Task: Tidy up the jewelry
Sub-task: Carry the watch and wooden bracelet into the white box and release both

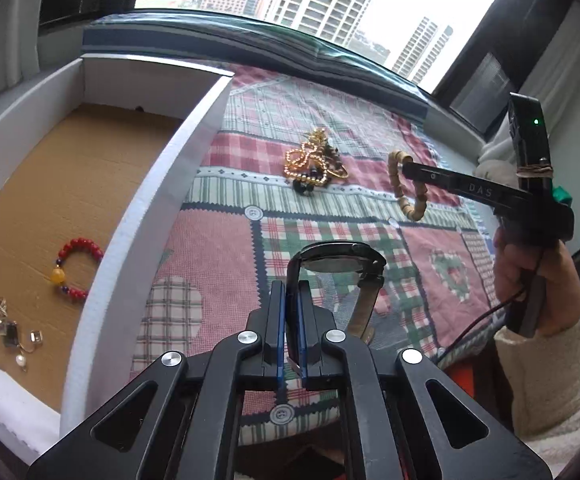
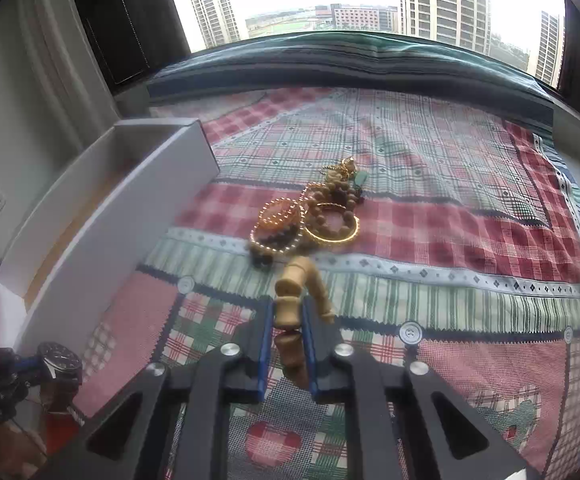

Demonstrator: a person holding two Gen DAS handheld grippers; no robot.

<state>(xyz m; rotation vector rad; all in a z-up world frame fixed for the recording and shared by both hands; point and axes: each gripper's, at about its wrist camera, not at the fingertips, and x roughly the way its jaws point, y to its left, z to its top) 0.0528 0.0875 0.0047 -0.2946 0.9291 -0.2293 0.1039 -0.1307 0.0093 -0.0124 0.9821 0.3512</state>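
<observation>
- gripping a watch by its strap, the left gripper is closed, raised over the patchwork cloth beside the white box.
- right of it, a hand holds the right gripper level.
- right wrist view: the right gripper pinches a wooden bead bracelet; the jewelry pile ahead is tangled, pieces hard to separate.

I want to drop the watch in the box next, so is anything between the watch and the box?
Only the box's own near white wall, which the left gripper must lift the watch over. The red bead bracelet and earrings lie inside.
</observation>
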